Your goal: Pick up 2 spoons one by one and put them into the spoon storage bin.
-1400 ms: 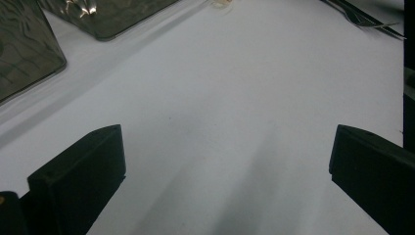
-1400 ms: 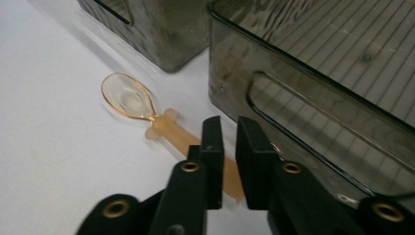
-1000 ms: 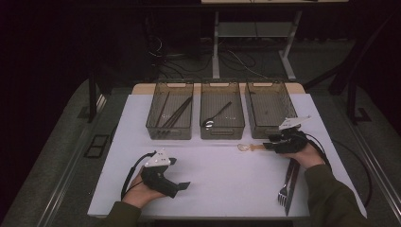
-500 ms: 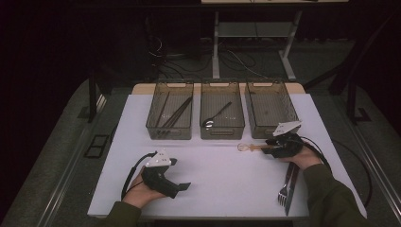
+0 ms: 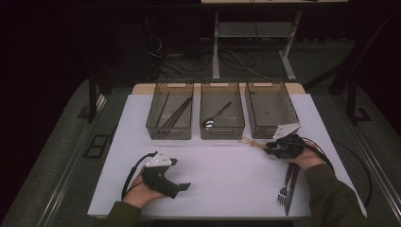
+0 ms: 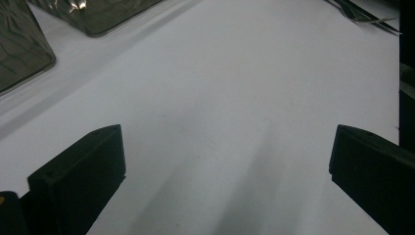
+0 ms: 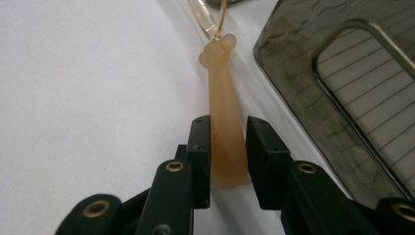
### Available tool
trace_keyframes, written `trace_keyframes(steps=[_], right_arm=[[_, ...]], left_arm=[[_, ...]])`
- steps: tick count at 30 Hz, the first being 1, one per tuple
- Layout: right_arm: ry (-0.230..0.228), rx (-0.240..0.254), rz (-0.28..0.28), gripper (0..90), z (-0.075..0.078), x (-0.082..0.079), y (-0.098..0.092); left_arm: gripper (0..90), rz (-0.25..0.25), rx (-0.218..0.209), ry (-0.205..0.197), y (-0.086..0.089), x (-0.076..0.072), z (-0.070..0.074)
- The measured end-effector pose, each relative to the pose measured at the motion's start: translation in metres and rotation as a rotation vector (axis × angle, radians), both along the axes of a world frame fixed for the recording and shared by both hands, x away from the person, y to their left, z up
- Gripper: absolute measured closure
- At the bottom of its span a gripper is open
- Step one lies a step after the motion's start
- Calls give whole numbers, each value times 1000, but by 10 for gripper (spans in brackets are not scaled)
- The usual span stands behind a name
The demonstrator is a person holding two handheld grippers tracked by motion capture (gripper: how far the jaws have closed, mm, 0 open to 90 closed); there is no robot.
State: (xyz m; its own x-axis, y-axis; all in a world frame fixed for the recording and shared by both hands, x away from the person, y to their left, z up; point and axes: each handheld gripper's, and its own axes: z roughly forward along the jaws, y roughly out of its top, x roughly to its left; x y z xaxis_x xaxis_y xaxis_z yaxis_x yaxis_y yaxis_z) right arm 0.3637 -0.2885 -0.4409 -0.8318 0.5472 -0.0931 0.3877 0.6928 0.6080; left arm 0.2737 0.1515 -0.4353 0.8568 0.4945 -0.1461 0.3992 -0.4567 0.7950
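Observation:
A utensil with a translucent orange handle [image 7: 222, 98] and a clear looped head [image 5: 246, 140] lies on the white table [image 5: 227, 175], just in front of the right bin. My right gripper [image 7: 229, 129] has just been closing, and its pads now press on both sides of the handle's end. From above, that right gripper [image 5: 270, 149] points left, held by a hand at the table's right side. My left gripper [image 5: 182, 187] rests at the front left, wide open, with only bare table between its jaws [image 6: 225, 166].
Three grey see-through bins stand in a row at the back: the left bin [image 5: 170, 116] holds long dark sticks, the middle bin [image 5: 222, 116] a dark spoon, and the right bin [image 5: 270, 111] looks bare. A fork and knife [image 5: 286, 185] lie at the front right.
The right gripper has shifted slightly down and left onto the utensil, and its jaws have narrowed around the handle. The left gripper has stayed still.

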Motion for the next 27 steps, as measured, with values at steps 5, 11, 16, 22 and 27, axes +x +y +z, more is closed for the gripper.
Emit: trace_keyframes(steps=[5, 11, 16, 22, 27], right_arm=[[28, -5, 24, 738, 4, -3, 0], [45, -6, 30, 739, 7, -9, 1], [53, 18, 18, 738, 12, -14, 0], [48, 71, 9, 738, 19, -19, -2], [40, 141, 5, 738, 29, -21, -3]], left_arm=[[0, -3, 0, -4, 0, 0, 0], [0, -3, -5, -5, 1, 0, 1], [0, -2, -10, -6, 1, 0, 1], [0, 2, -30, -12, 2, 0, 1], [0, -2, -29, -14, 2, 1, 0]])
